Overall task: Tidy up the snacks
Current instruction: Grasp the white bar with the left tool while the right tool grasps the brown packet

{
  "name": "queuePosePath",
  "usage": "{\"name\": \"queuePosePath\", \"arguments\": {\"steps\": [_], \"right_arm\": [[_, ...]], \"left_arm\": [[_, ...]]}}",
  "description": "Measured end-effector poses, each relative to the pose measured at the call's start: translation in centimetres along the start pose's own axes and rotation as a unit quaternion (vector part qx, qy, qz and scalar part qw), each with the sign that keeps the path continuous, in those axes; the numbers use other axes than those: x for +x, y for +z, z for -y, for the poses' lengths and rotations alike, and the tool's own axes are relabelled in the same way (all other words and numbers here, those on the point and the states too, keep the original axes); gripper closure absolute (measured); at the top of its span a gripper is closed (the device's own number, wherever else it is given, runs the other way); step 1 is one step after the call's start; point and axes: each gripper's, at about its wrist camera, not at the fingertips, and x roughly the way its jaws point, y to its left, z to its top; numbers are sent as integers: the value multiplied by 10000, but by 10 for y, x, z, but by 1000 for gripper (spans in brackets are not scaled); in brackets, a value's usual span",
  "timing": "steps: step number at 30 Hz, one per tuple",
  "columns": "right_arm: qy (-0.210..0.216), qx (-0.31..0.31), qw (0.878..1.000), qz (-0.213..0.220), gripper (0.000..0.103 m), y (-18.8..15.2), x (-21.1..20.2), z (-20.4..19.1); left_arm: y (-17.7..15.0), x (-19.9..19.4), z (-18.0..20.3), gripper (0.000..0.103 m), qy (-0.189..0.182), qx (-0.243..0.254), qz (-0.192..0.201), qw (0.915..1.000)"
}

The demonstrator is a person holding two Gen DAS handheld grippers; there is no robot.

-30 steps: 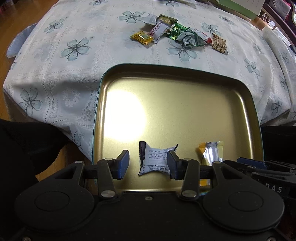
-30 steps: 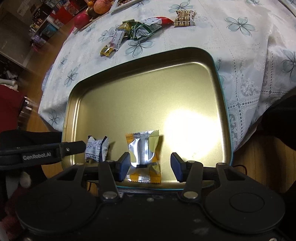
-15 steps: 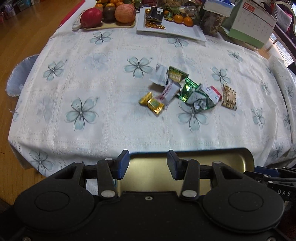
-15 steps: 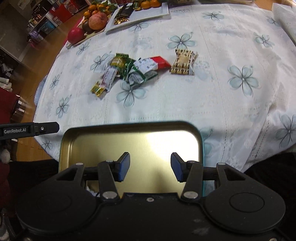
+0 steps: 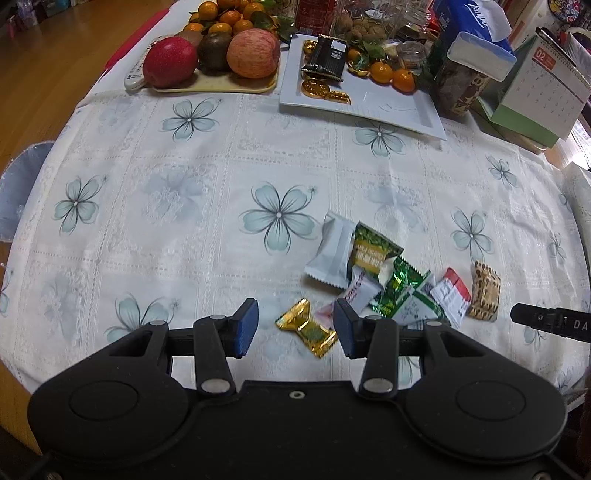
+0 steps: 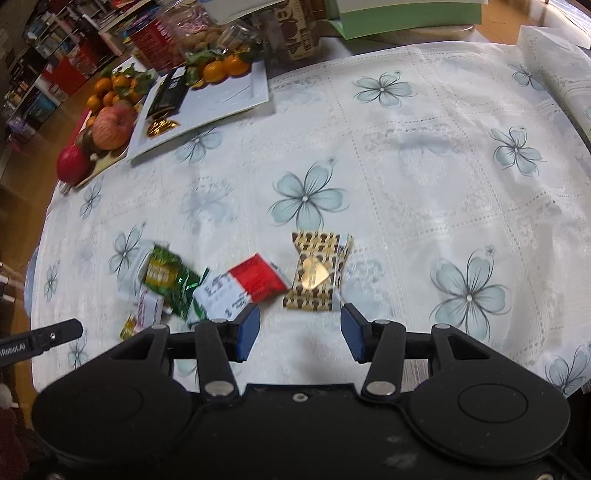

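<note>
A pile of wrapped snacks lies on the flowered tablecloth [image 5: 221,229]. My left gripper [image 5: 295,330] is open and empty, its fingers either side of a gold-wrapped candy [image 5: 306,328]. Beyond it lie a white packet [image 5: 330,254], green packets [image 5: 399,284] and a red-and-white packet [image 5: 452,295]. My right gripper [image 6: 300,332] is open and empty, just short of a brown patterned snack [image 6: 316,273] with a gold heart. The red-and-white packet [image 6: 255,282] and green packets [image 6: 166,275] lie to its left. The gold tray is out of view.
At the table's far side stand a fruit tray with apples [image 5: 214,59], a white plate [image 5: 369,99] with chocolates and oranges, jars, a tissue box [image 5: 476,33] and a desk calendar [image 5: 543,85]. The other gripper's tip shows at each view's edge.
Both grippers have moved forward from over the gold tray, where they left a candy each, to the snack pile on the cloth. Both stay open.
</note>
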Motion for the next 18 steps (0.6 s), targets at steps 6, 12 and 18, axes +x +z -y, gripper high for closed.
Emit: {"name": "queuePosePath", "arguments": {"steps": [6,12,18], "right_arm": [[-113,246,9996,-12,52,31,21,8],[-144,480,9986,-193,52,34,40,13],[-18,713,9974,-138,52,35,34,16]], "left_arm": [[21,17,5,51,-202,0,75,9998],[34,39,11,51,-324,-118,-22,9994],[39,59,24,51,-202,-80,-182,9996]]}}
